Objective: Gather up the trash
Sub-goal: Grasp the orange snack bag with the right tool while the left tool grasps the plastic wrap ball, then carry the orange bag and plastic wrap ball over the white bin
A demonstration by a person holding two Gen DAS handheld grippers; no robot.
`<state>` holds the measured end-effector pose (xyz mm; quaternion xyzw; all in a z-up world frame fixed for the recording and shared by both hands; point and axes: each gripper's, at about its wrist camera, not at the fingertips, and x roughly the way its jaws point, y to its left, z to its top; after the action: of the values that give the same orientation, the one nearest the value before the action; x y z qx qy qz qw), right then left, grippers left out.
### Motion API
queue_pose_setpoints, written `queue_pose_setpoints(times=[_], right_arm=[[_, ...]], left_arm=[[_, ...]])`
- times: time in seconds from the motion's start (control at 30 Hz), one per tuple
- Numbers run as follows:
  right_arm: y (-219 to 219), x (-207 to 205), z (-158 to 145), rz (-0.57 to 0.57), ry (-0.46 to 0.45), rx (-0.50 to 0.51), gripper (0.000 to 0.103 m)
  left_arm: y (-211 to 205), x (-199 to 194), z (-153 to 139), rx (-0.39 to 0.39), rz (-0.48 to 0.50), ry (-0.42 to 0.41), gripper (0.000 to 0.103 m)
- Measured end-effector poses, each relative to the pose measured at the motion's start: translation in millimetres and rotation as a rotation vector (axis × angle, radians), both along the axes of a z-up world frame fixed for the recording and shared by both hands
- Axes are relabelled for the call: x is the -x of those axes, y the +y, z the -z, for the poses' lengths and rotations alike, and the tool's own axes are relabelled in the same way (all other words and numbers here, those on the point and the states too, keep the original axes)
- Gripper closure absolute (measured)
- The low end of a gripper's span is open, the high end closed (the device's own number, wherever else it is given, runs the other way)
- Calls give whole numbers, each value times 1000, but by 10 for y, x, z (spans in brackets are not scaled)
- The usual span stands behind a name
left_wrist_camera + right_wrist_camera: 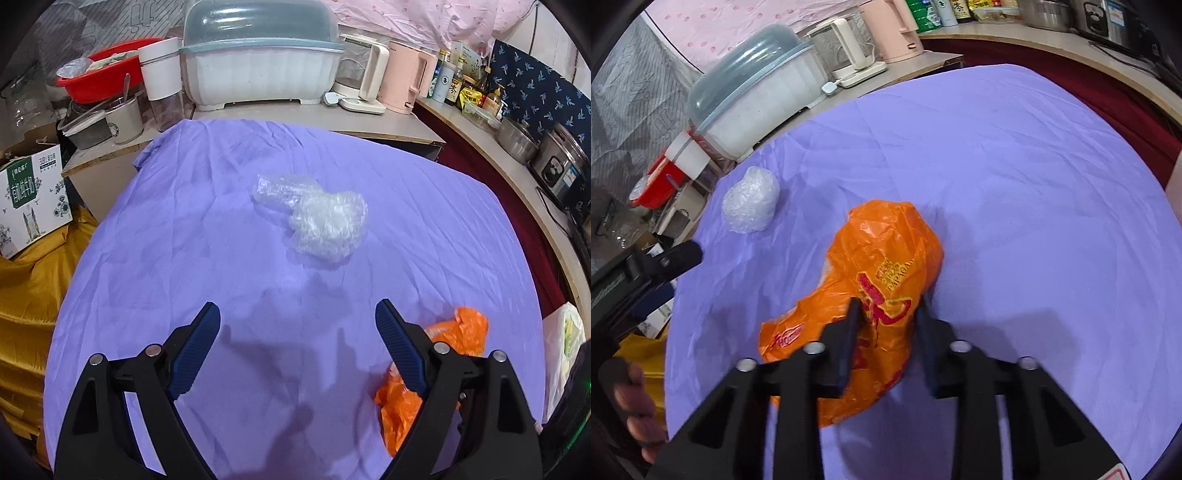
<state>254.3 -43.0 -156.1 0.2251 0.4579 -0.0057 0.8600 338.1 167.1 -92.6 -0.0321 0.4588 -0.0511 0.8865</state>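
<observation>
A crumpled clear plastic wrap [314, 216] lies on the purple cloth [184, 240] in the middle of the table; it also shows in the right wrist view [751, 206] at the left. An orange plastic bag [882, 280] with red print lies nearer. My right gripper [888, 306] is shut on the orange bag, its fingers pinching the bag's near part. The bag also shows at the lower right of the left wrist view [443, 354]. My left gripper [297, 314] is open and empty, above the cloth, short of the clear wrap.
A counter behind the table holds a white dish box with a grey lid [262, 62], a red basin [99, 74], a white cup [160, 72], a kettle [365, 77] and a pink jug [404, 79]. Bottles, a pot [517, 138] and a cooker [565, 166] line the right. A carton [29, 199] stands left.
</observation>
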Motion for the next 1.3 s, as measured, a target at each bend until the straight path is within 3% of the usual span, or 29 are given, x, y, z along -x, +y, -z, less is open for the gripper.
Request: queue_pose_setpoints(times=[0.03,0.17,0.47,0.63,0.7,0.8,1.3], right_arm=[[3,-7,-15,-2,-6,3,92],[-20,-45,-161,3,-56,75,94],[-322,-301,-298,38,-96,48,94],[-365,-384,-287,38,-102,40,94],[-379,-392,-293,42,-104,35,94],[-416,-367,-330,50,-111,31,94],[-890,230,-1029,142,-238,46,94]], left_arm=[[-18,-49,9,4,1,1,20],[-100,-265,66,15,4,9,19],[-252,-710,230,11,-7,24,21],[-291,-824,327,12,-4,57,52],[-308,-824,341,4,3,66,74],[-340,-782,298,-15,10,59,93],[-881,49,-515,-3,116,-67,97]])
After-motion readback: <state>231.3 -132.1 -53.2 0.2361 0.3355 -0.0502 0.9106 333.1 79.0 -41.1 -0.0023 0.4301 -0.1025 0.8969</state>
